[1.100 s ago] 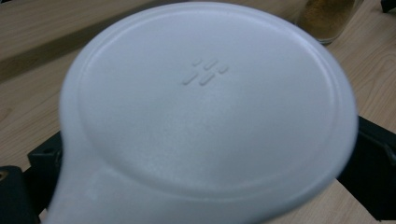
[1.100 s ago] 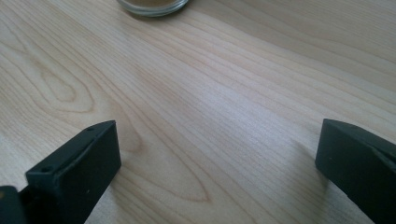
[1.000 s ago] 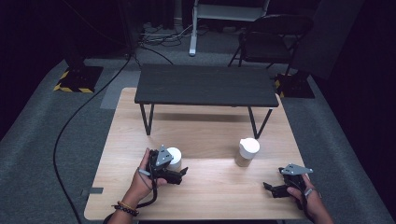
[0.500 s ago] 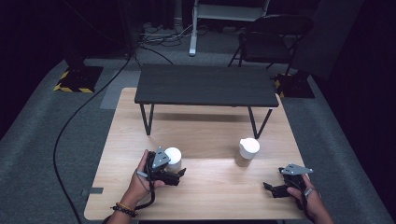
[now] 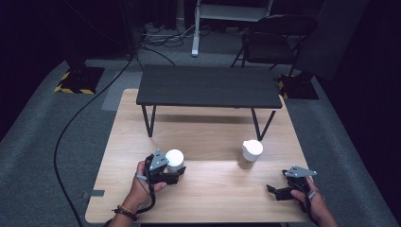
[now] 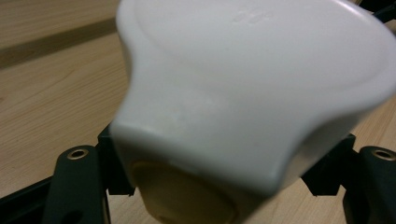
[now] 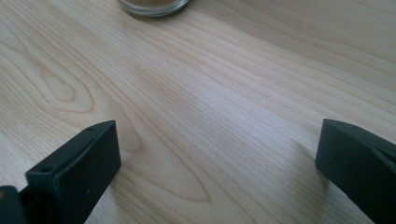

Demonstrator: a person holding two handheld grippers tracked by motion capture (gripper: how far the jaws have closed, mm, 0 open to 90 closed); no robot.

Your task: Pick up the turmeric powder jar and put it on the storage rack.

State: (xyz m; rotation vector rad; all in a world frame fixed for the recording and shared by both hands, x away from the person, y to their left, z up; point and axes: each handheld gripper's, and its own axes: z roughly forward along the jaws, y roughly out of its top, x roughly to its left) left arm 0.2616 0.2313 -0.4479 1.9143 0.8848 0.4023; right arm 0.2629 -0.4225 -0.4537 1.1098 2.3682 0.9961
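Wooden table (image 5: 208, 189) lay under dark surroundings. At seven o'clock, the left gripper (image 5: 171, 174) had just closed its jaws on the white-lidded jar (image 5: 174, 160). At four o'clock, the right gripper (image 5: 276, 190) rested with jaws apart, holding nothing.

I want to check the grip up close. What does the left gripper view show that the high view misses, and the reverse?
Left gripper view: the black pads pressed against the jar below its white lid, jaws just closed on it.
High view: the second jar, the black bench, the right gripper.
Both: the left jar and wooden table.
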